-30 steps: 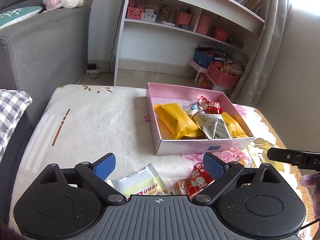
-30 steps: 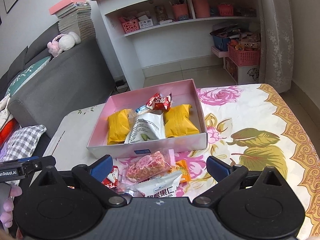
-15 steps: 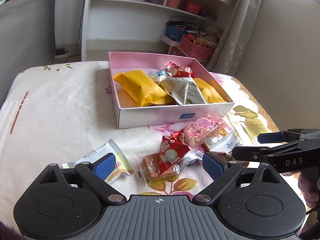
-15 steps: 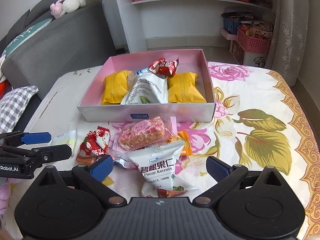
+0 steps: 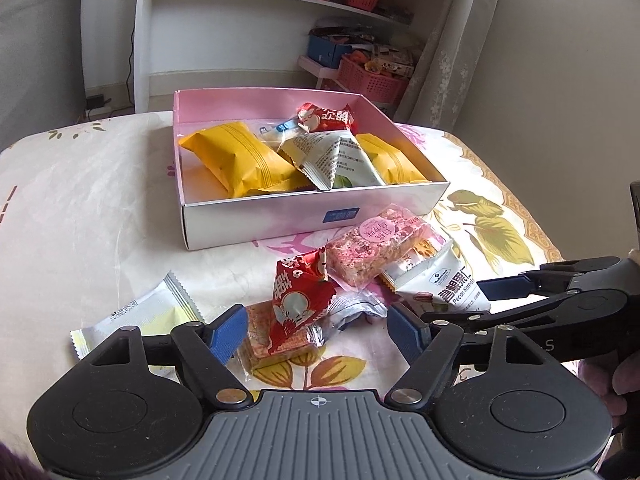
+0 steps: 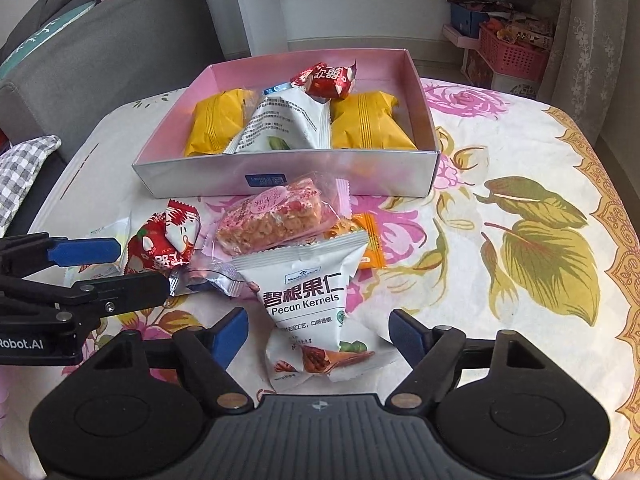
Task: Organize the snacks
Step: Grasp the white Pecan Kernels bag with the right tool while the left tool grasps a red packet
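Observation:
A pink box [image 5: 280, 220] [image 6: 340, 172] on the flowered cloth holds two yellow packs, a white bag and a red packet. Loose snacks lie in front of it. My left gripper [image 5: 316, 334] hangs low over a red packet [image 5: 300, 300] and an orange bar in clear wrap [image 5: 276, 346]. Its jaws are closing around them, pads not pressing. My right gripper [image 6: 318, 332] straddles a white pecan kernels bag [image 6: 316, 304]. Its jaws are closing too, with gaps on both sides of the bag. A pink crisp bar [image 6: 272, 220] lies between bag and box.
A white-and-green packet [image 5: 152, 316] lies left of the pile and an orange packet [image 6: 370, 240] right of the pink bar. A grey sofa [image 6: 100, 40] stands to the left. Behind the table are a white shelf [image 5: 224, 32] and pink basket [image 5: 372, 84].
Both grippers have come down and closer to the loose pile in front of the box. Their jaws stand narrower than before. The snacks themselves have not moved.

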The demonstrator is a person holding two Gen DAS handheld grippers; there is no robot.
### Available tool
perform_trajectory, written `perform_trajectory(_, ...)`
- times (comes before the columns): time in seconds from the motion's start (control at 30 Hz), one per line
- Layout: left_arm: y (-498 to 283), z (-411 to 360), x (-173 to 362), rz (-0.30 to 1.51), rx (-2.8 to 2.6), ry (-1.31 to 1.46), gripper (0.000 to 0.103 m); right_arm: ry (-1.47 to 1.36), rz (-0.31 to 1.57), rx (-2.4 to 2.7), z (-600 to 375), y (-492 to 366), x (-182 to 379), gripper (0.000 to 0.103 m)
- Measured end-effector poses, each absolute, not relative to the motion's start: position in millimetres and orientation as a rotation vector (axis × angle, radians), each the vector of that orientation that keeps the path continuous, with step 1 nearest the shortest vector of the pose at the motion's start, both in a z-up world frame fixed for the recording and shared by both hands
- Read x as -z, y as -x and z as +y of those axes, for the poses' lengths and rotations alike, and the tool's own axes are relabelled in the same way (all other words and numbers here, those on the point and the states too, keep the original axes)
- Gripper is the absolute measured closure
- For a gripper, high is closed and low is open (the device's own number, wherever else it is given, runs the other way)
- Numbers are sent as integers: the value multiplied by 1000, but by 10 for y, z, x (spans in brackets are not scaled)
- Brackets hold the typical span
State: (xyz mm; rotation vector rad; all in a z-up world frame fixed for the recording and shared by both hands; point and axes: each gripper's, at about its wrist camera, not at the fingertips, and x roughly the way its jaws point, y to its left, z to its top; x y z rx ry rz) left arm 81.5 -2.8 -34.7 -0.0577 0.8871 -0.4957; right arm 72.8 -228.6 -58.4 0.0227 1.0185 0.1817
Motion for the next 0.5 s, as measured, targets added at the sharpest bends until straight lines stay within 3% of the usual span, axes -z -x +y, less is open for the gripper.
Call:
perform_trajectory(0.37,-918,-134,417,866,479,2,49,-17,1029,-157,-2289,-795,660,50)
perform_trajectory(0.5,-943,-114,414,866,444,-10,67,-29,1033,-162,-2308,-795,655,63)
